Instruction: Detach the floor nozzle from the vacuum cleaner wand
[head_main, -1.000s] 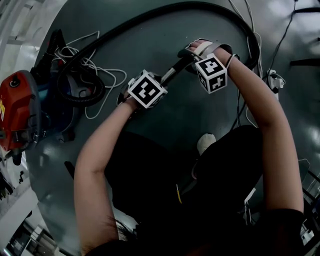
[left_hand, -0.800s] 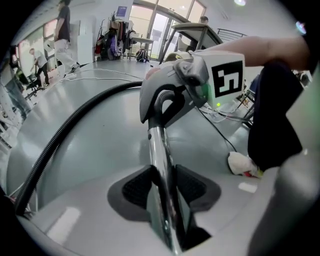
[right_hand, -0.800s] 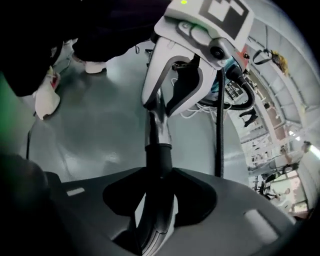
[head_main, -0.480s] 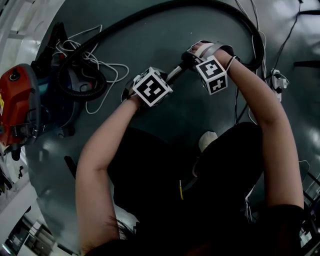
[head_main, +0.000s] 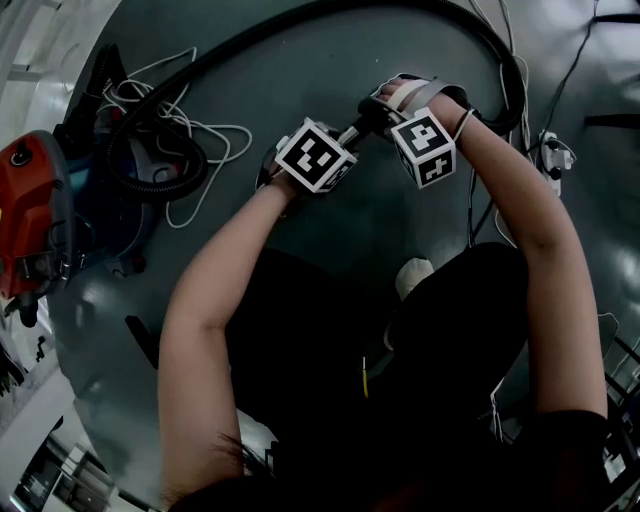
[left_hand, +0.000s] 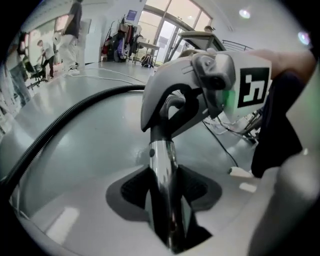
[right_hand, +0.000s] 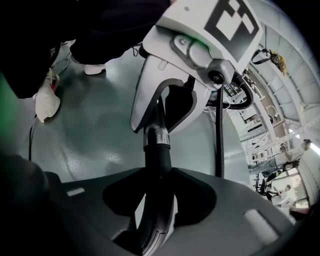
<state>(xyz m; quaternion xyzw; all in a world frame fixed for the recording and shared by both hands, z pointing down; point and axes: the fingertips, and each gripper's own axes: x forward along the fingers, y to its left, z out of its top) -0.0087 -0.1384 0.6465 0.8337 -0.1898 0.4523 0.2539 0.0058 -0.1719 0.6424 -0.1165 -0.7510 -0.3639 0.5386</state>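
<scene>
A chrome wand tube (left_hand: 162, 165) runs between both grippers and joins a black cuff (right_hand: 159, 165) behind a chrome collar. My left gripper (left_hand: 167, 200) straddles the chrome tube; its jaws have just been opening, and the tube lies loosely between them. My right gripper (right_hand: 157, 200) has just been closing and is shut on the black cuff. In the head view the left gripper (head_main: 340, 150) and right gripper (head_main: 372, 115) sit close together on the wand (head_main: 352, 133). I see no floor nozzle in any view.
A black hose (head_main: 300, 25) arcs from the right gripper round to the red and blue vacuum body (head_main: 30, 210) at the left. Loose white cable (head_main: 200, 140) lies beside it. A power strip (head_main: 555, 155) and cords lie at the right. A person's shoe (head_main: 412, 278) is below.
The left gripper has slid up and right along the wand, closer to the right gripper. The right gripper has stayed almost where it was.
</scene>
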